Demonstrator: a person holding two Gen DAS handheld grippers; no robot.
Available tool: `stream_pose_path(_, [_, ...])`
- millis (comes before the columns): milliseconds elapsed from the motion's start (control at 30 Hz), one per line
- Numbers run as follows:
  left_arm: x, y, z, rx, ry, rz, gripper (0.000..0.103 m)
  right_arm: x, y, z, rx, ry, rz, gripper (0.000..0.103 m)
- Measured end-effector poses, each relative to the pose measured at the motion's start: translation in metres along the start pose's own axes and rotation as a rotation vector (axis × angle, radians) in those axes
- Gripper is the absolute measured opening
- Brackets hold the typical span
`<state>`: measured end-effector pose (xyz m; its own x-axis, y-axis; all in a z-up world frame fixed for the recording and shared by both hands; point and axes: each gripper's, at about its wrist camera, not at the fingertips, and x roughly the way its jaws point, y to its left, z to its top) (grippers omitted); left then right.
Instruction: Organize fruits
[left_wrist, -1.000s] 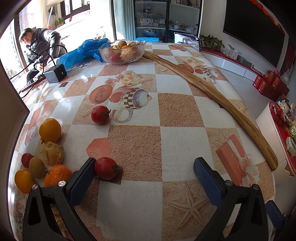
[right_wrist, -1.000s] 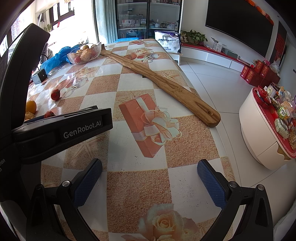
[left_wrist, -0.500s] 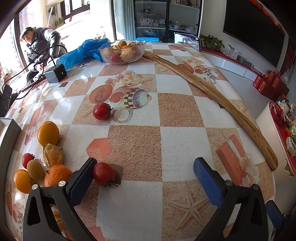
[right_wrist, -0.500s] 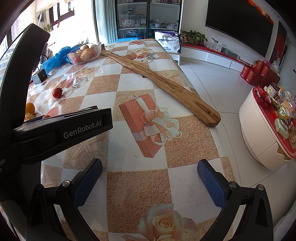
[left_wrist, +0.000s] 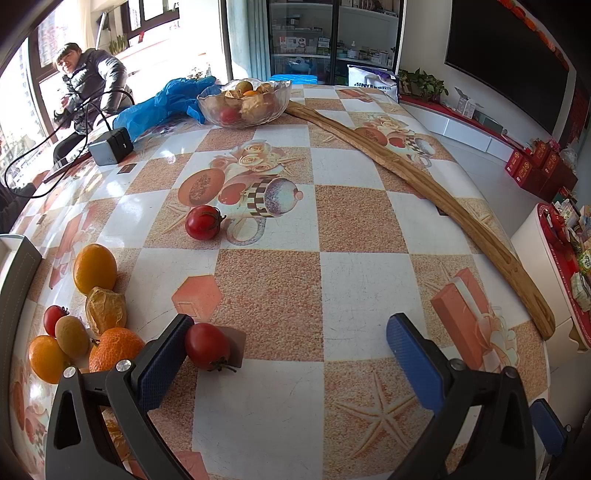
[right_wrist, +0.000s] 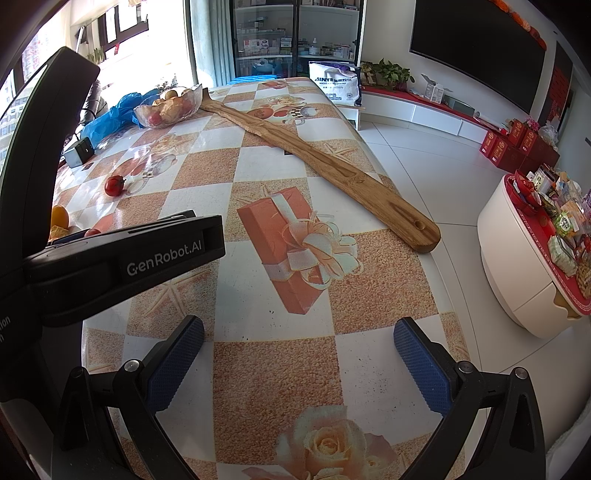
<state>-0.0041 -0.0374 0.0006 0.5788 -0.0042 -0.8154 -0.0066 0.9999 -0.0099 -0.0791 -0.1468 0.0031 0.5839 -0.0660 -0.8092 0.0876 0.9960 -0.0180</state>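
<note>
A small red tomato (left_wrist: 207, 345) lies on the table right against the inner face of my left gripper's left finger (left_wrist: 162, 363). My left gripper (left_wrist: 290, 363) is open wide, and its right finger stands far from the fruit. A second red tomato (left_wrist: 203, 222) rests farther out near the table's middle. Loose fruits cluster at the left: an orange (left_wrist: 95, 268), a husked physalis (left_wrist: 106, 309), a tangerine (left_wrist: 114, 349) and several small ones. A glass bowl (left_wrist: 244, 103) of fruit stands at the far end. My right gripper (right_wrist: 297, 363) is open over bare tablecloth, holding nothing.
A long wooden board (left_wrist: 424, 184) runs diagonally along the table's right side. A blue plastic bag (left_wrist: 162, 105) and a grey box (left_wrist: 110, 147) with cables lie at the far left. A person (left_wrist: 92, 85) sits beyond the table's left edge. A white round cabinet (right_wrist: 532, 266) stands on the floor to the right.
My left gripper has slid forward and left, so the near tomato now sits deeper between the fingers, against the left one. The right gripper has stayed still.
</note>
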Motion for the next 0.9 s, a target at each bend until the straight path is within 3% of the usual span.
stream_pose_path(333, [0.001,-0.001,0.002,0.006,0.001,-0.001,0.103,0.0,0.0,0.0,0.0,0.0,0.0,0.103])
stream_pose_path(400, [-0.004,0.0,0.004,0.035,0.006,0.029,0.103,0.0,0.0,0.0,0.0,0.0,0.0,0.103])
stream_pose_path(533, [-0.056,0.015,0.001,0.063,-0.128,0.033,0.103,0.0,0.0,0.0,0.0,0.001,0.0,0.103])
stream_pose_path(633, [-0.088,0.038,-0.013,0.105,-0.166,0.028,0.103,0.0,0.0,0.0,0.0,0.001,0.0,0.103])
stream_pose_path(900, [-0.097,0.127,-0.081,-0.028,-0.051,0.056,0.103,0.0,0.0,0.0,-0.001,0.001,-0.001,0.103])
